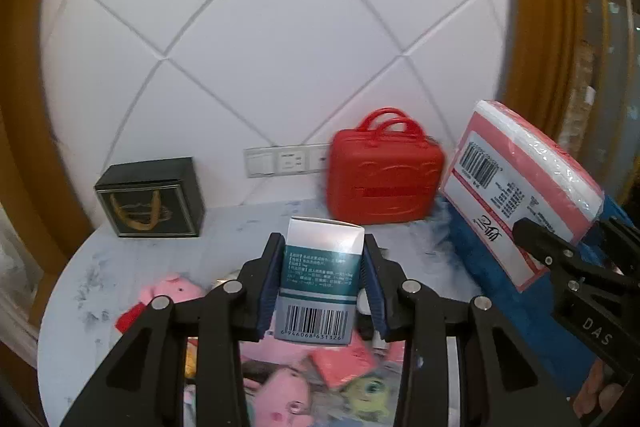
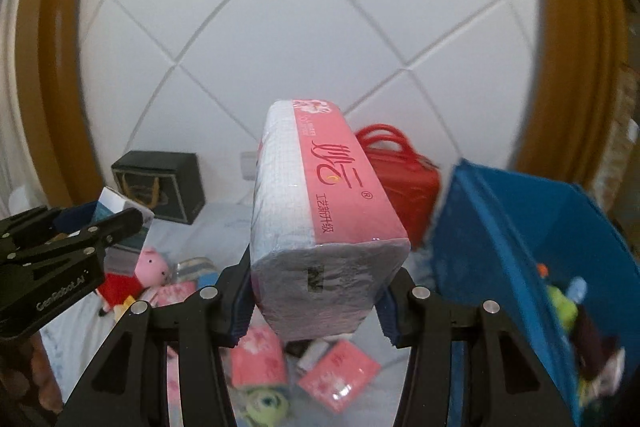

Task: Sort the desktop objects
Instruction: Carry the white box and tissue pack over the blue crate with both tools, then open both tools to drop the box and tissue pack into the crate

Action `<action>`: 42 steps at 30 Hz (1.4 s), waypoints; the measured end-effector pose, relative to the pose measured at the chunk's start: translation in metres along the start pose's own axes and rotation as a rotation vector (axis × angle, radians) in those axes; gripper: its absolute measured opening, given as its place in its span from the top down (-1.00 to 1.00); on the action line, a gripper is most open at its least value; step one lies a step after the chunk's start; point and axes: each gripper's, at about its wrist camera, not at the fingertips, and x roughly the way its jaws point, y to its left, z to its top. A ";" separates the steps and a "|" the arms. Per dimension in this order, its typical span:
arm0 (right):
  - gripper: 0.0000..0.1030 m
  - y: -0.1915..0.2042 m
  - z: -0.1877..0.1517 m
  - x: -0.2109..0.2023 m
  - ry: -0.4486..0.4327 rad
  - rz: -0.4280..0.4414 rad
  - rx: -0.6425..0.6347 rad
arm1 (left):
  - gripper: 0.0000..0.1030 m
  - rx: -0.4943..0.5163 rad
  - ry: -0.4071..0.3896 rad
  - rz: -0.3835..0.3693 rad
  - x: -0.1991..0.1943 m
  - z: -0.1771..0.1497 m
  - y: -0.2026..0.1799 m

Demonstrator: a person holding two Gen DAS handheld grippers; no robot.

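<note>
white quilted wall panel (image 1: 260, 39) with a brown wooden frame behind, and a round pale marbled table (image 1: 240, 231) in front of it. left gripper (image 1: 323, 281) is clamped narrow on a small white-and-teal cardboard medicine box (image 1: 320, 275), held up above the table. right gripper (image 2: 316, 311) is closed on a pink plastic-wrapped tissue pack (image 2: 320, 227), also off the table. back by the wall sit a red hard-shell mini suitcase (image 1: 384, 179) and a black square gift box (image 1: 150, 197). only the right view looks into the blue plastic bin (image 2: 520, 227), with toys inside. the left view shows just the bin's outer side, but gives the pack's barcode face.
</note>
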 end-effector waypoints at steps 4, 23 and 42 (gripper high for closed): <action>0.04 -0.032 -0.002 -0.032 -0.022 -0.053 0.020 | 0.27 0.035 -0.008 -0.043 -0.014 -0.001 -0.046; 0.04 -0.314 -0.059 -0.146 -0.046 -0.254 -0.047 | 0.27 0.064 -0.009 -0.169 -0.042 -0.016 -0.392; 0.03 -0.424 -0.132 -0.103 0.170 -0.220 -0.053 | 0.25 0.153 0.172 -0.050 0.002 -0.075 -0.495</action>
